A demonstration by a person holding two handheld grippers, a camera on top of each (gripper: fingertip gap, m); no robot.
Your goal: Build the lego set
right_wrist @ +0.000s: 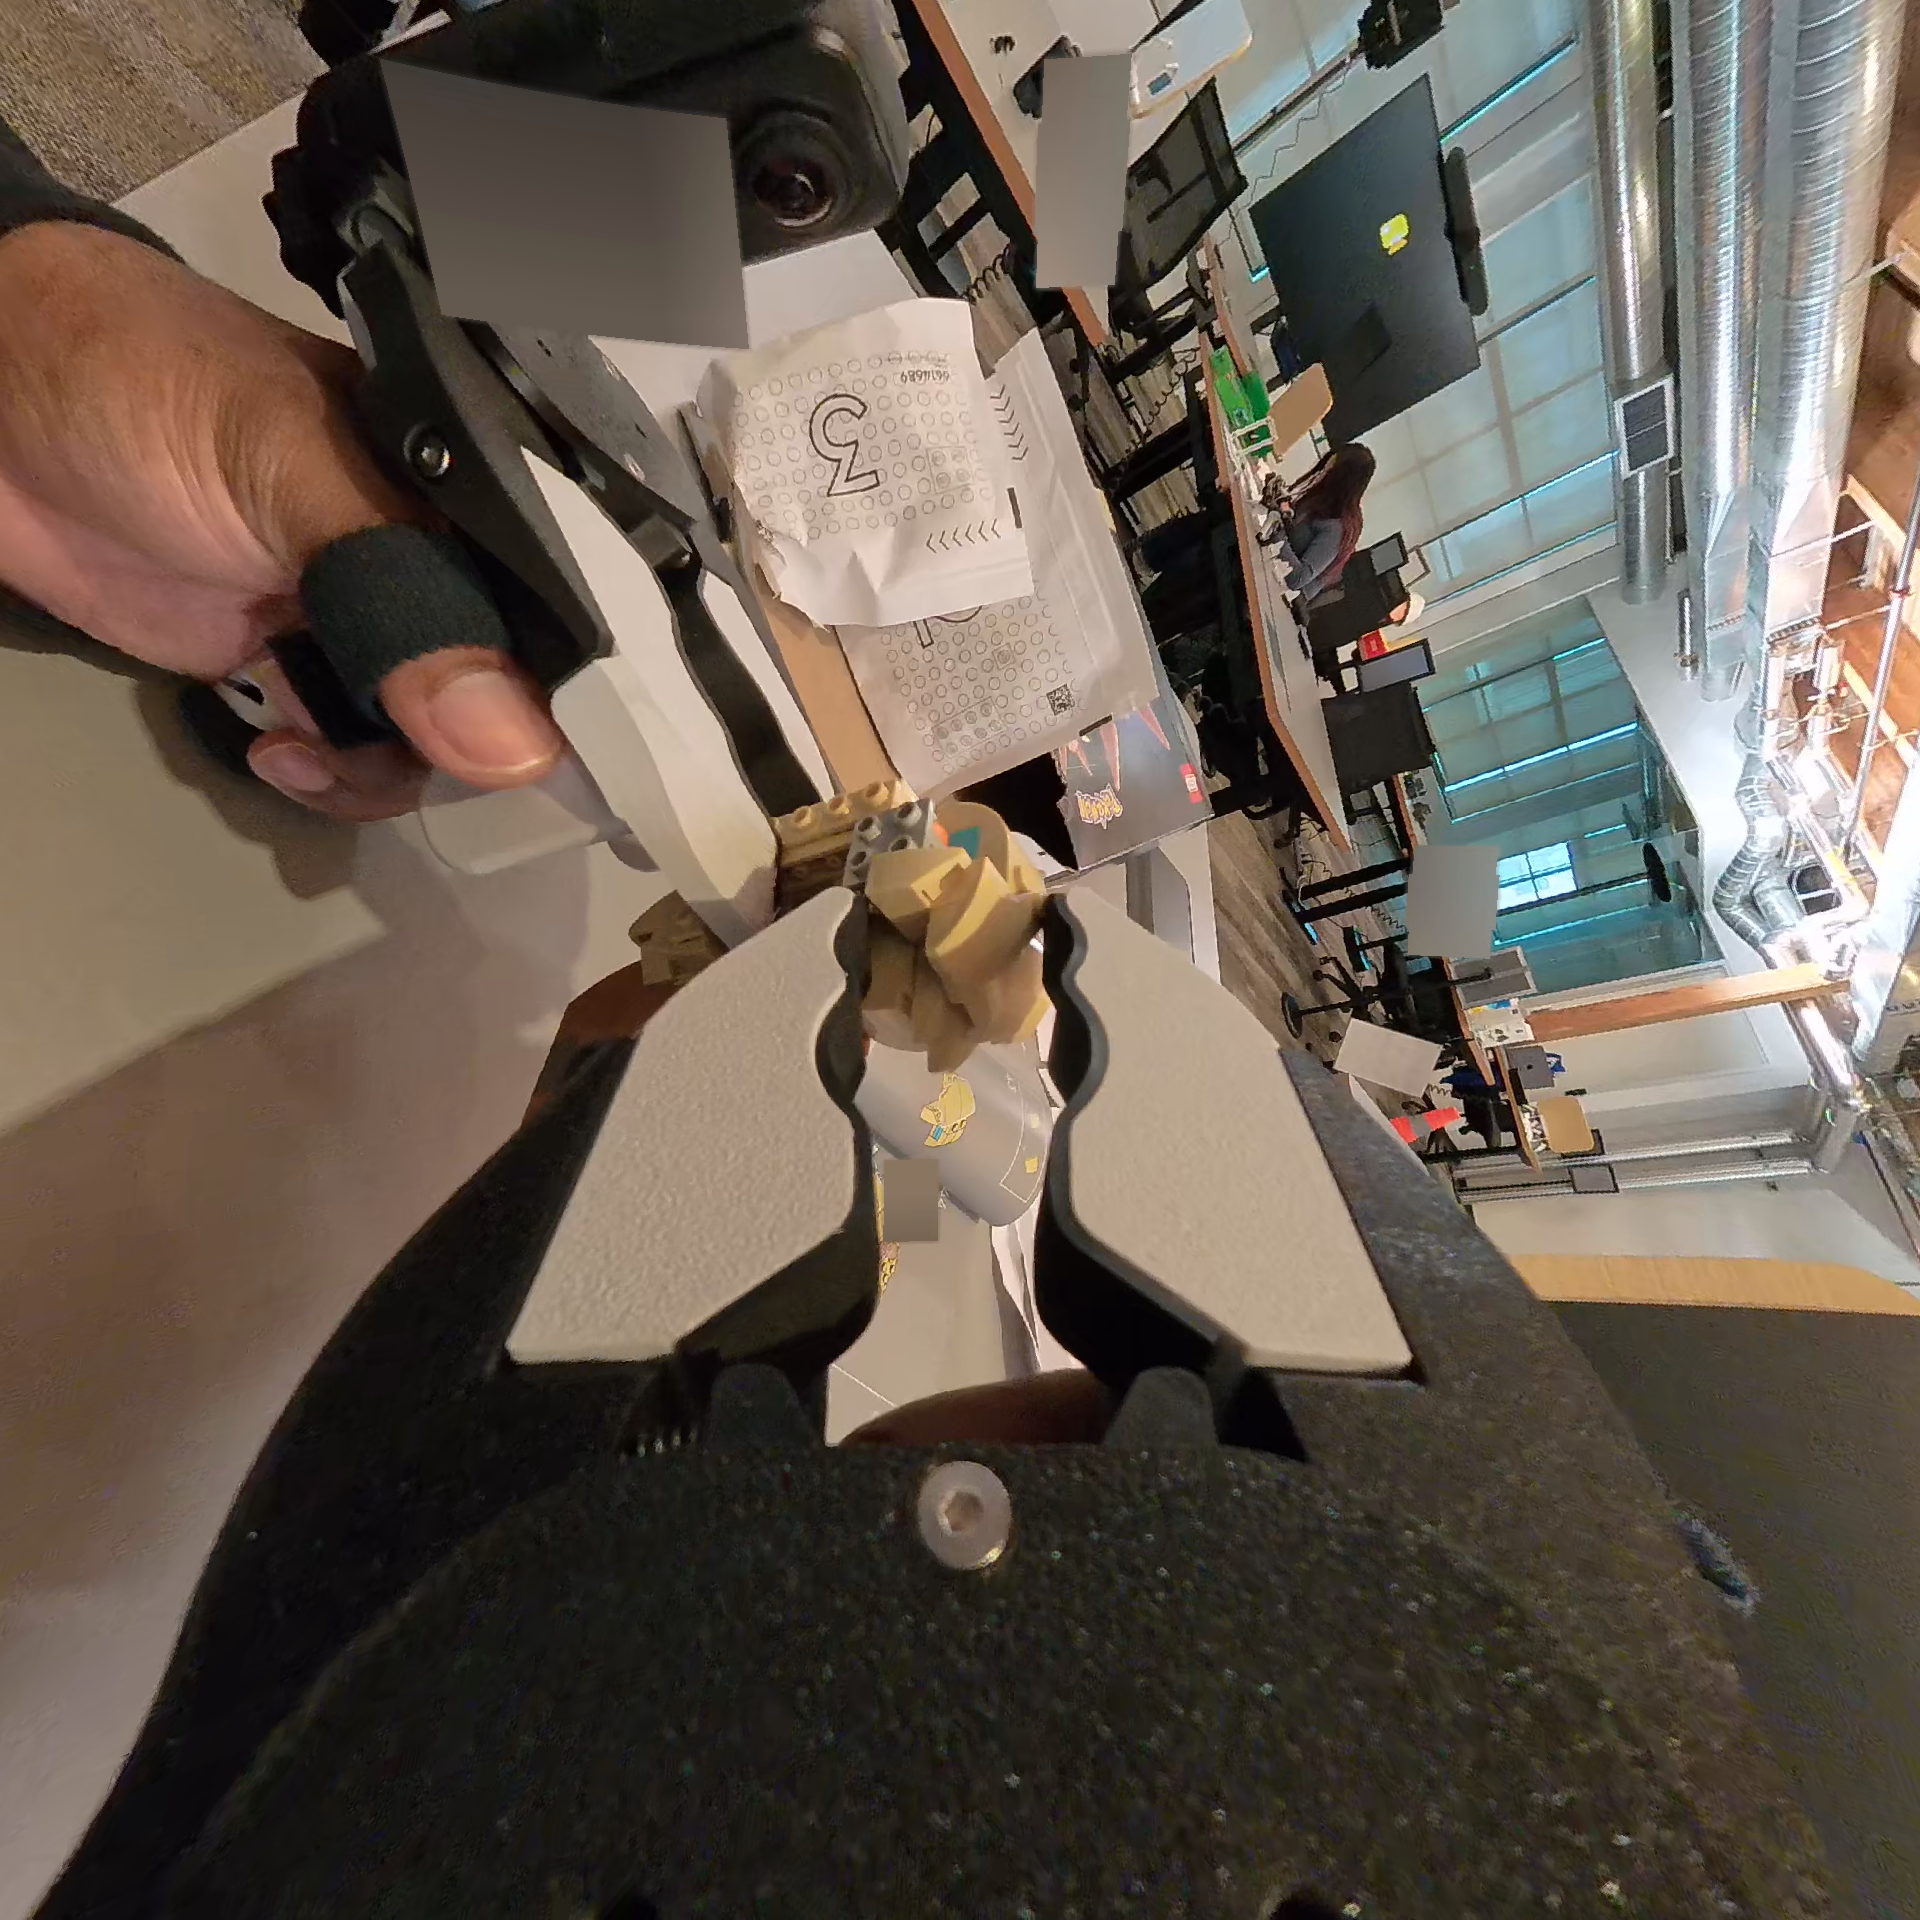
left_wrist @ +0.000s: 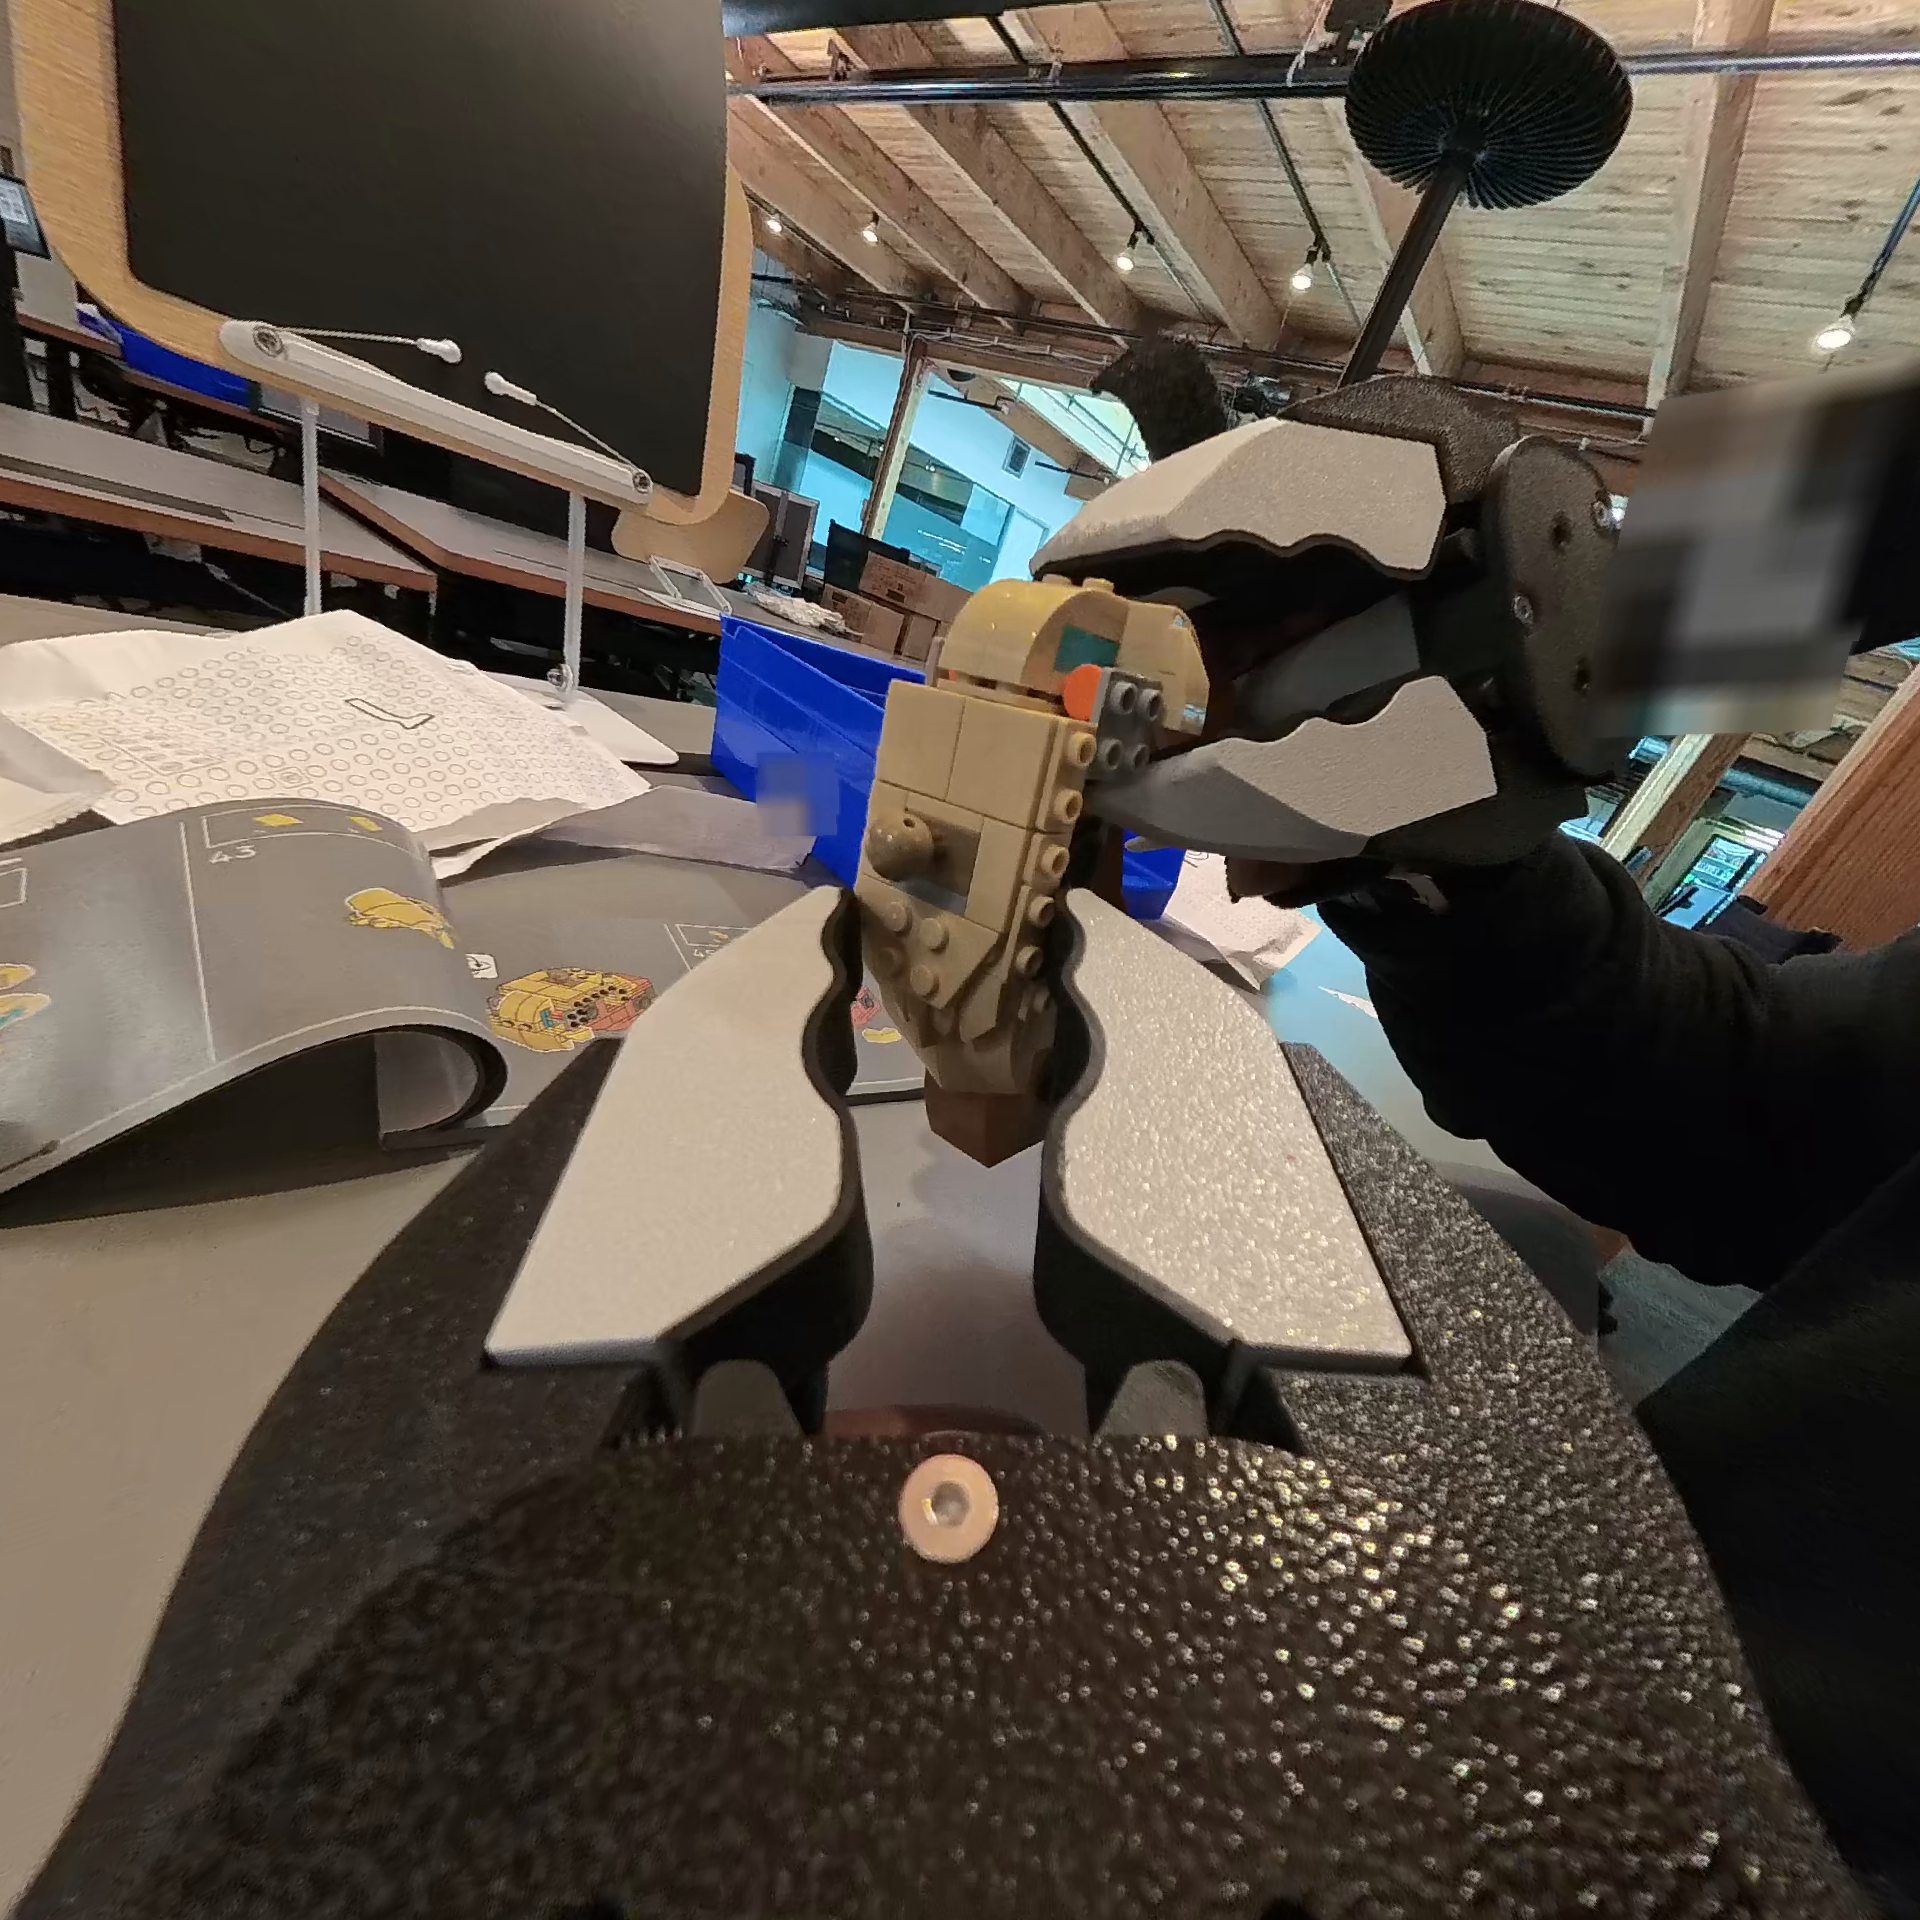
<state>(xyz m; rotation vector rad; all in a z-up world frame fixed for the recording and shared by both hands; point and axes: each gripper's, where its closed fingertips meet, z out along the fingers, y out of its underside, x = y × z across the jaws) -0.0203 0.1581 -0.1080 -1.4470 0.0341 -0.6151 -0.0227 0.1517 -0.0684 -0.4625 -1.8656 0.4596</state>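
- Left wrist view: the left claw [left_wrist: 951, 997] is closed part-way on the lower end of a tan toy-brick model with a dark brown base block [left_wrist: 977, 831], both pads pressing its studded sides. The model stands roughly upright above the grey counter [left_wrist: 156, 1455], long axis vertical, its rounded top with a teal and an orange piece uppermost. The right claw [left_wrist: 1143, 675] comes in from the right and clamps that upper end, one finger above and one below. Only this view shows the blue plastic bin [left_wrist: 800, 748] behind the model, and the open grey instruction booklet [left_wrist: 260, 966] and white printed paper bag [left_wrist: 312, 717] to the left.
- Right wrist view: the right claw [right_wrist: 951, 966] is closed part-way on the model's rounded tan end [right_wrist: 966, 935], which points toward the camera. Only here does the bare hand [right_wrist: 187, 520] holding the left claw [right_wrist: 665, 831] show.
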